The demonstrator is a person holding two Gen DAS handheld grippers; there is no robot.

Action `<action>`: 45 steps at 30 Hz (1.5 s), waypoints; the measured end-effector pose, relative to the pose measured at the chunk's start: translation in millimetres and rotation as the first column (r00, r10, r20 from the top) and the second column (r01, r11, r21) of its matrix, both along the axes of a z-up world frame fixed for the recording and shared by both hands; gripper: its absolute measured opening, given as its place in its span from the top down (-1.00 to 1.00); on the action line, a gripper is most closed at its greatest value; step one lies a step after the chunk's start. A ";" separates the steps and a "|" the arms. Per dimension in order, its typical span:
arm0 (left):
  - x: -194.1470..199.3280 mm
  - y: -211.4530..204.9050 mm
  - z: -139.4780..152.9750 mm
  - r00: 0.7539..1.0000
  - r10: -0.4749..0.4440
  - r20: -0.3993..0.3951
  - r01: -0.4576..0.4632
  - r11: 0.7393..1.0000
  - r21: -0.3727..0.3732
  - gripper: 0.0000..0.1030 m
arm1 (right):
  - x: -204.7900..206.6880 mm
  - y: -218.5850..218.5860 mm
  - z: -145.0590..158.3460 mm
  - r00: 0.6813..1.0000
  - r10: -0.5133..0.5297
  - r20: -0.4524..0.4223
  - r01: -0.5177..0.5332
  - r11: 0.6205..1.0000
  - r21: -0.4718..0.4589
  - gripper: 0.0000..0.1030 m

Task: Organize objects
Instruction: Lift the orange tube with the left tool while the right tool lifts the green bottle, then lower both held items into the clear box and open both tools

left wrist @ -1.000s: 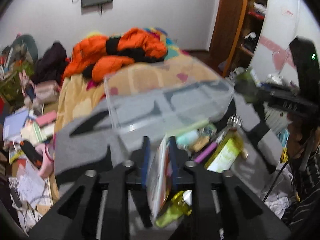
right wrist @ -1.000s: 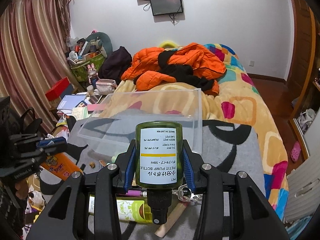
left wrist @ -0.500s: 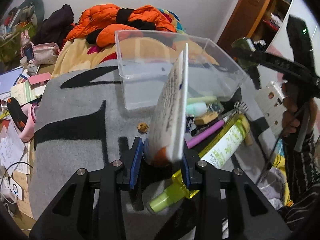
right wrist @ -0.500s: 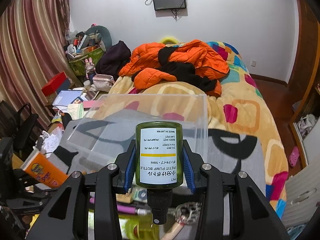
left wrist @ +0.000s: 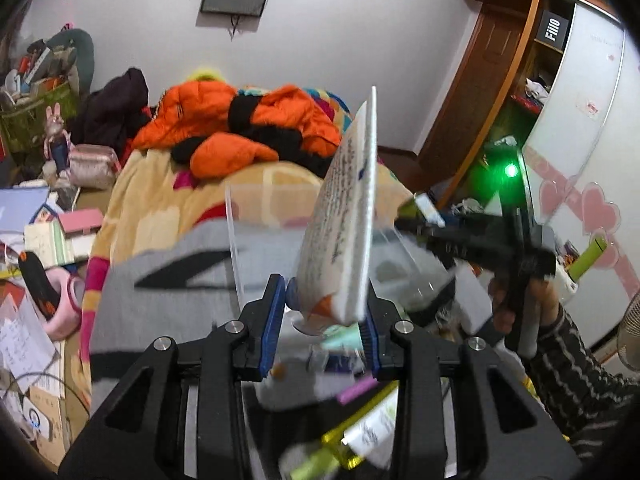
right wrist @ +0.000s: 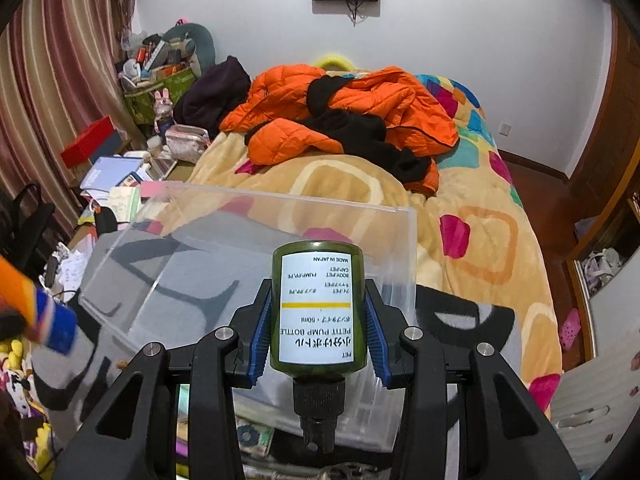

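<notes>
Your left gripper (left wrist: 325, 320) is clenched on a white squeeze tube (left wrist: 344, 232) with small print on its side; its flat crimped end points up and away, its orange lower end sits between the blue pads (left wrist: 273, 316). Your right gripper (right wrist: 318, 320) is clenched on a dark green pump bottle (right wrist: 318, 308), white label reading upside down, black threaded neck pointing back toward the camera. Both held items hover just before the clear plastic bin (right wrist: 248, 248), which rests on the grey-and-black blanket (right wrist: 472, 328). In the left wrist view, loose toiletries lie blurred below the jaws, among them a yellow-green bottle (left wrist: 352, 440) and a pink pen-like stick (left wrist: 358, 390). Beyond the bin, an orange jacket (right wrist: 340, 120) lies heaped on the patterned bed cover (right wrist: 472, 216). Your right hand (left wrist: 520, 300) shows at that view's right edge.
</notes>
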State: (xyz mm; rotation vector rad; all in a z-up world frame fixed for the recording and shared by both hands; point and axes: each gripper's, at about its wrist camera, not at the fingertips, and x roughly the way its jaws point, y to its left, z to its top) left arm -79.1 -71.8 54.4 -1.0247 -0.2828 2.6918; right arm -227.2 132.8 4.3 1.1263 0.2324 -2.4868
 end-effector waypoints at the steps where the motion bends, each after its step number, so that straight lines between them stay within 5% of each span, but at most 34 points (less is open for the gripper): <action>1: -6.5 1.3 0.4 1.000 0.009 -0.007 -0.009 1.000 -0.013 0.33 | -1.7 -1.4 -1.3 1.000 0.001 0.001 -0.001 1.000 0.007 0.26; 23: -103.4 41.9 -81.4 0.983 0.005 0.181 0.008 0.997 -0.073 0.32 | -23.5 -31.1 -33.5 0.991 0.085 0.099 -0.092 0.994 0.067 0.26; 31: -102.8 53.8 -83.3 0.987 -0.007 0.163 0.033 0.988 -0.154 0.32 | -26.4 -37.7 -48.8 0.983 0.108 0.147 -0.119 0.991 0.067 0.26; 36: -98.4 45.6 -80.6 0.989 -0.021 0.147 0.034 0.996 -0.084 0.30 | -26.6 -37.5 -52.7 0.979 0.117 0.168 -0.128 0.990 0.056 0.26; 39: -96.1 38.7 -73.2 0.992 -0.013 0.128 0.020 0.998 -0.052 0.00 | -26.3 -37.5 -52.0 0.978 0.117 0.170 -0.129 0.990 0.060 0.26; 42: -87.9 40.5 -61.6 0.997 0.049 0.066 -0.038 0.988 -0.151 -0.50 | -23.8 -36.2 -49.6 0.979 0.118 0.166 -0.128 0.990 0.052 0.23; 45: -80.3 43.4 -53.5 0.998 0.061 0.028 -0.055 0.978 -0.201 -0.67 | -19.0 -33.1 -45.7 0.981 0.119 0.155 -0.127 0.991 0.039 0.19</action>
